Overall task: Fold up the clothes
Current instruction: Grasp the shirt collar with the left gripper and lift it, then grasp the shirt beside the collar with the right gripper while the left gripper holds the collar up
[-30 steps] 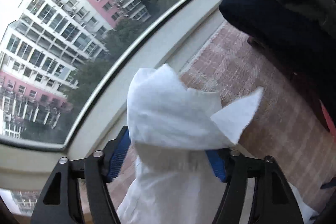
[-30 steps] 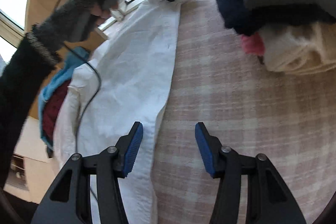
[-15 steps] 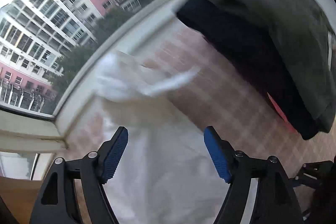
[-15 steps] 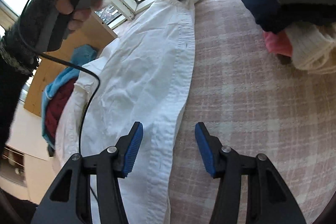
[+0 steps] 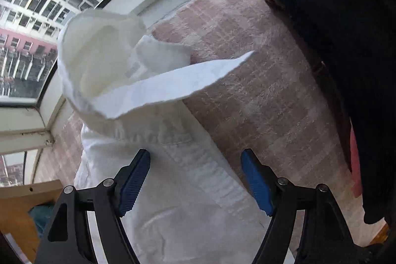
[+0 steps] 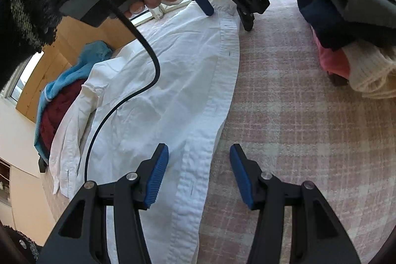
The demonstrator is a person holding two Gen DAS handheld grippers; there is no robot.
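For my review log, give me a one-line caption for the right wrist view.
Open right gripper above the white shirt laid on the checked cover; left gripper at its collar.

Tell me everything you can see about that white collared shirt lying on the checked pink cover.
The white collared shirt looks like thin, creased woven cotton. It lies lengthwise on the pink checked cover, its stitched front placket along the right edge and one sleeve trailing left. The collar stands up, one point sticking out, near the window. The left gripper hovers open just below the collar; the right gripper straddles the placket, open, not pinching it.
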